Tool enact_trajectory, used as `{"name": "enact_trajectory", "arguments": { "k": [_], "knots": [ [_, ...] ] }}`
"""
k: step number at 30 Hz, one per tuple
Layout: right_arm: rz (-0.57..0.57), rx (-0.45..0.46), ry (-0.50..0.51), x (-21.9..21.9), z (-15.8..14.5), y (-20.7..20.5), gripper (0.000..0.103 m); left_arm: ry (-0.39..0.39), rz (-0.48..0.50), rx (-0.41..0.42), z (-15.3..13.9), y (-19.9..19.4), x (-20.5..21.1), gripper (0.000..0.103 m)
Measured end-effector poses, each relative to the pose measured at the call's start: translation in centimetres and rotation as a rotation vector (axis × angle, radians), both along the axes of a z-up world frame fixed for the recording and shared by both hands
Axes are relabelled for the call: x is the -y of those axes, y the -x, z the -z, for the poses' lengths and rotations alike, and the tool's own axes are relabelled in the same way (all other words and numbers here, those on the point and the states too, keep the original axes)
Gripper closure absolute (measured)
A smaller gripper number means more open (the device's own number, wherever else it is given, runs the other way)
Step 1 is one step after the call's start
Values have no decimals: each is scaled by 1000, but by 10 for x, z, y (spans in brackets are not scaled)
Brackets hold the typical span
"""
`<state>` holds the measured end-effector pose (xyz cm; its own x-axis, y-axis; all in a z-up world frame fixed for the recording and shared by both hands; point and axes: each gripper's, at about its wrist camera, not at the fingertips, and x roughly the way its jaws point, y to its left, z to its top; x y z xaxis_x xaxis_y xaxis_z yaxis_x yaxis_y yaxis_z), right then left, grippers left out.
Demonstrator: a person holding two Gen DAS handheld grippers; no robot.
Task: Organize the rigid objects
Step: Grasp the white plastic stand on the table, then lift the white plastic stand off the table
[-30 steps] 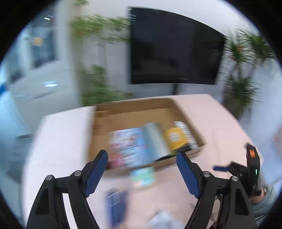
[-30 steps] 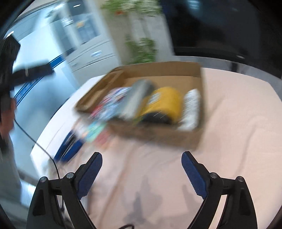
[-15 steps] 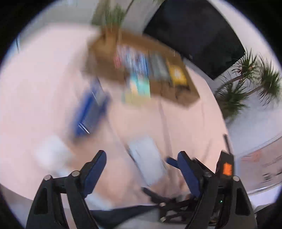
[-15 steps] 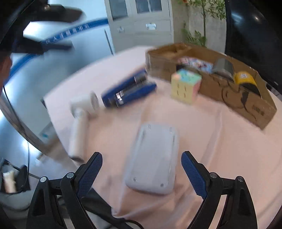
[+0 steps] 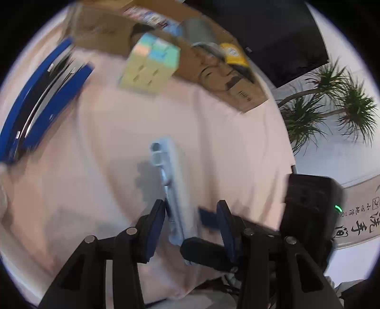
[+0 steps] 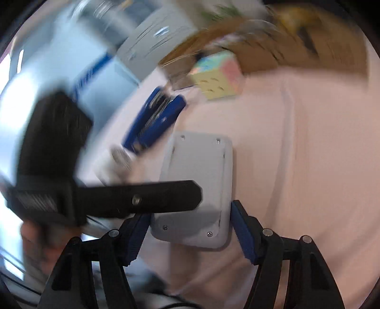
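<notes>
A flat grey plastic device (image 6: 197, 187) lies on the pink tablecloth. My right gripper (image 6: 190, 234) has narrowed around its near end, with both blue pads at its sides. In the left wrist view the device (image 5: 172, 187) appears edge-on. My left gripper (image 5: 191, 228) has also narrowed, its jaws standing on either side of the device's edge, with a visible gap on the right. A pastel puzzle cube (image 5: 149, 67) stands in front of the cardboard box (image 5: 239, 95). A blue stapler (image 5: 40, 104) lies at the left.
The box holds a colourful book (image 5: 147, 15), a grey can (image 5: 197, 31) and a yellow can (image 5: 234, 54). A white cylindrical object (image 6: 118, 159) lies by the stapler (image 6: 154, 123). The table's near edge (image 5: 201, 287) is just under the grippers. Potted palms stand at the right.
Both grippers have dropped from looking at the box to the grey device and narrowed around it. The left gripper now crosses the right wrist view.
</notes>
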<state>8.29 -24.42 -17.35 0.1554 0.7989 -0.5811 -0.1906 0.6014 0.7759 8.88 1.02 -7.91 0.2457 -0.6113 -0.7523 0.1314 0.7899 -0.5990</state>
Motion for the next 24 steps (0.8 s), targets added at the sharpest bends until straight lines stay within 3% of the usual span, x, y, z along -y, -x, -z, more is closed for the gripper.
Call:
{"name": "enact_trajectory", "arguments": {
  "k": [2, 3, 6, 8, 10, 11, 14, 19, 22, 24],
  "knots": [
    [19, -51, -58, 13, 7, -10, 35, 47, 32, 26, -10, -7, 14, 69],
    [30, -38, -28, 19, 4, -12, 33, 68, 60, 34, -15, -13, 25, 68],
    [63, 118, 172, 39, -24, -15, 18, 113, 147, 67, -25, -24, 56, 68],
    [109, 196, 291, 56, -42, -13, 14, 127, 176, 63, -24, -29, 66, 66],
    [147, 218, 379, 72, -52, -11, 14, 143, 180, 52, -19, -30, 69, 58],
    [154, 214, 403, 77, -54, -10, 14, 130, 175, 47, -14, -30, 69, 53],
    [134, 198, 428, 70, -51, -6, 16, 82, 162, 7, 0, -36, 72, 52],
    [79, 185, 521, 33, -25, -6, 31, 120, 177, -62, 21, -37, 71, 52],
    [51, 265, 675, 15, -18, 6, 36, 122, 154, -88, 29, -39, 68, 52],
    [65, 260, 663, 16, -17, 8, 37, 130, 149, -98, 34, -37, 67, 54]
  ]
}}
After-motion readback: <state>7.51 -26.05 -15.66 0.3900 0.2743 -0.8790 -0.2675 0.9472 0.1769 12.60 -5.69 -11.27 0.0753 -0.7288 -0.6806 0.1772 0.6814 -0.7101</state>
